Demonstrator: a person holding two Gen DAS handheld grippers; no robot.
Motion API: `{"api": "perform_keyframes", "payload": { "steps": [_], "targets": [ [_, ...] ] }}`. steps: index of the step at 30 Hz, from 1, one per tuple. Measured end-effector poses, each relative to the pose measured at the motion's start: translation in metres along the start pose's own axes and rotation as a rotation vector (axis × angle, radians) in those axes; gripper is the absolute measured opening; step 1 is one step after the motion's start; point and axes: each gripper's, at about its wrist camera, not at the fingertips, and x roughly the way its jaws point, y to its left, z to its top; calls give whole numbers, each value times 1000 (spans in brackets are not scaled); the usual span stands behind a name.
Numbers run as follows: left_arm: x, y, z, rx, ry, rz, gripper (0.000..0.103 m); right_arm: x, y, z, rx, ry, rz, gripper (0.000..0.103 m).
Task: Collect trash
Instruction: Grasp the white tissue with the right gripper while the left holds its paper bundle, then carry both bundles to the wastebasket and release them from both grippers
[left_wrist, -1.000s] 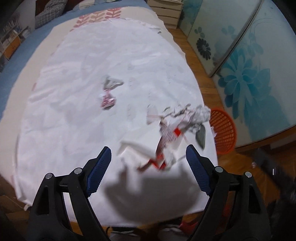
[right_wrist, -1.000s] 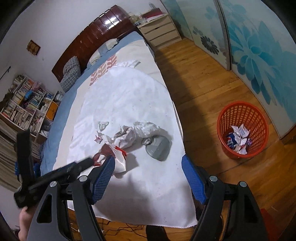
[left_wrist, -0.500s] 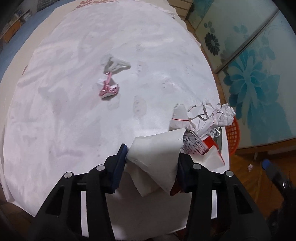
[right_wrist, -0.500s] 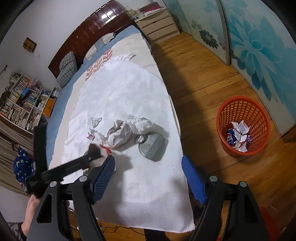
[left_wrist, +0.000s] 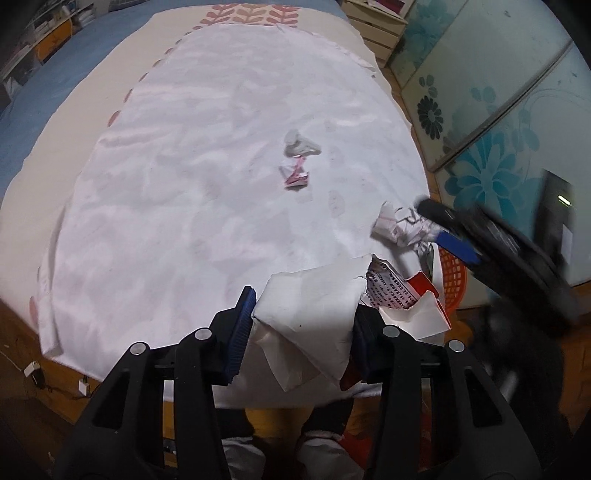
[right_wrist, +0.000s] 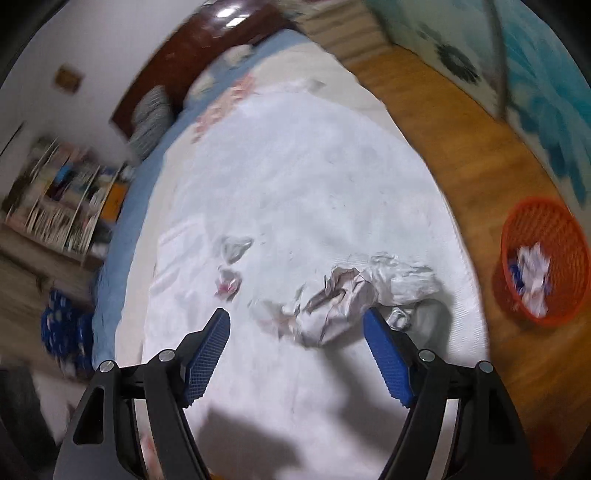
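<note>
Wrappers (left_wrist: 297, 162) beyond paper (left_wrist: 310, 295) in left tool (left_wrist: 303, 317)

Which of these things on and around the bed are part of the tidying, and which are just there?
Part of the job:
- white-and-red paper clamped in the left gripper
- crumpled paper heap
- small pink scrap
- grey scrap
- orange basket
- open right gripper

Just lying about:
- checked pillow
- bookshelf
- drawer chest

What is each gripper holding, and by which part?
The left gripper clamps a white paper by its near, folded end. The right gripper is open and holds nothing.
</note>
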Motion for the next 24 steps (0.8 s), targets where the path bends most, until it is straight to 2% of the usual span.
{"api": "perform_keyframes", "payload": {
  "steps": [1,3,7,11,12,13,14,16,19,22,24],
  "targets": [
    [-2,3,-2,2,-1,8,46,10,-1,2,31,13,6,75],
    [-6,7,-5,4,-3,15,47,25,-1,5,61,14,-43,75],
    [-7,18,-9,-13,3,23,47,36,3,13,41,9,-104,72],
    [-10,22,-9,-29,4,31,47,49,2,13,14,74,-207,68],
    [-11,21,-9,-30,2,32,47,51,0,11,21,76,-206,66],
    [-11,20,-9,-29,2,32,47,56,0,10,25,96,-182,55],
    [-11,18,-9,-24,2,31,47,59,0,9,17,101,-179,55],
    [-12,13,-10,-11,1,27,47,59,5,8,-9,87,-176,45],
    [-15,8,-10,3,-5,25,47,56,10,7,-7,97,-136,39],
    [-21,4,-11,1,-17,27,47,44,16,1,1,98,-69,38],
    [-25,1,-10,3,-27,28,47,30,20,-4,15,89,4,38]
  ]
}}
